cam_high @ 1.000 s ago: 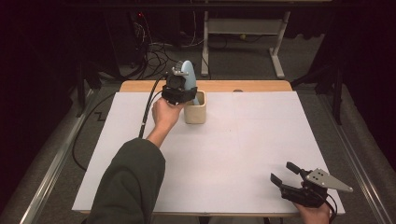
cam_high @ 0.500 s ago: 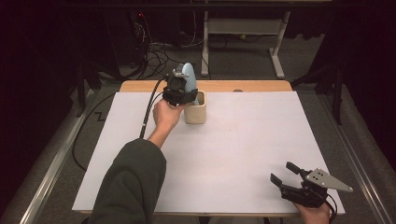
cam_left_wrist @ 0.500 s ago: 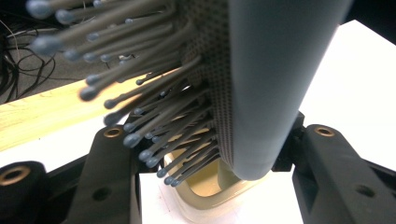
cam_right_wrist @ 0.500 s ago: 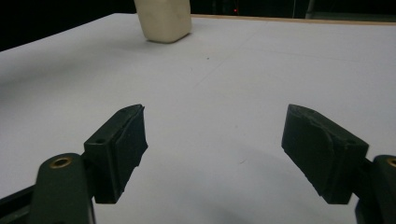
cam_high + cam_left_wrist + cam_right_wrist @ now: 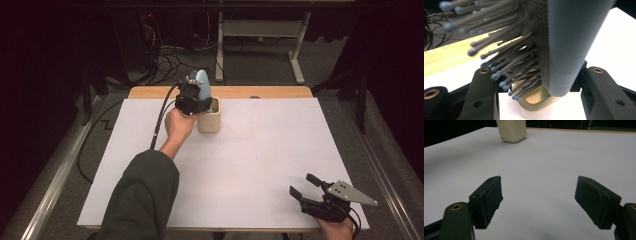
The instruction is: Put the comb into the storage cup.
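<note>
A light blue-grey hairbrush (image 5: 201,81) stands upright, head up, over a cream cup (image 5: 210,121) at the far middle-left of the table. My left gripper (image 5: 193,101) is shut on the brush just above the cup's rim. In the left gripper view the brush's smooth back (image 5: 574,37) and its ball-tipped bristles sit between the black jaws of the left gripper (image 5: 540,75), with the cup's mouth (image 5: 536,106) right beneath. My right gripper (image 5: 300,183) rests open near the table's front right corner. In the right gripper view, the right gripper (image 5: 539,195) holds nothing and the cup (image 5: 511,130) stands far off.
White paper (image 5: 260,165) covers the table, and a wooden strip (image 5: 260,92) shows along its far edge. The left gripper's black cable (image 5: 161,117) trails off toward the left. Cables and a metal desk frame (image 5: 260,30) lie on the floor beyond.
</note>
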`<state>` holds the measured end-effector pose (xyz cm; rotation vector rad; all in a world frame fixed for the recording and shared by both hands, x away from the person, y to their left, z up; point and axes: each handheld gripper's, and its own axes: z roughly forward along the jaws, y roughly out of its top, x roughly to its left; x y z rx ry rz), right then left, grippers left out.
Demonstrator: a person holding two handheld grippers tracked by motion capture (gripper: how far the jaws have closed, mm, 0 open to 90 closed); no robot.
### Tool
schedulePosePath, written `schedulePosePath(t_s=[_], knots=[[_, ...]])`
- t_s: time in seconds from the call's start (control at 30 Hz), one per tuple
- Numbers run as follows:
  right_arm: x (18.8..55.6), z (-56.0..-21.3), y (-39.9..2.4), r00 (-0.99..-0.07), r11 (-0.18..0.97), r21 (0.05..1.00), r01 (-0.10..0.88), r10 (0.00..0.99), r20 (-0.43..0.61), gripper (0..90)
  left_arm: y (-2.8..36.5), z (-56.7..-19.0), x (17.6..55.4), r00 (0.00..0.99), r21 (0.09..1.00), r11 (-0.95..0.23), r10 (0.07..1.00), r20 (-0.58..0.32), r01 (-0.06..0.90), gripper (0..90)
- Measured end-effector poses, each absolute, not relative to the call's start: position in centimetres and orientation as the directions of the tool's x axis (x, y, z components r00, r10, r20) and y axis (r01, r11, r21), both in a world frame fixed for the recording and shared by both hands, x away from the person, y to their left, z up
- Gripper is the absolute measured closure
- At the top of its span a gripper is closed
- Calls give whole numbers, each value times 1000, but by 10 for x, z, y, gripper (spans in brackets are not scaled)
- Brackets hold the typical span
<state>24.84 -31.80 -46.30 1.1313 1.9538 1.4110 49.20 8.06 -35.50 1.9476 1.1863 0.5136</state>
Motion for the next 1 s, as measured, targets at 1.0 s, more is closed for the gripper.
schedulePosePath(t_s=[1.0], knots=[[249, -463, -318, -548, 130, 930, 343, 832, 85, 228, 81, -366, 494, 476, 769, -269, 878, -52, 580, 497]])
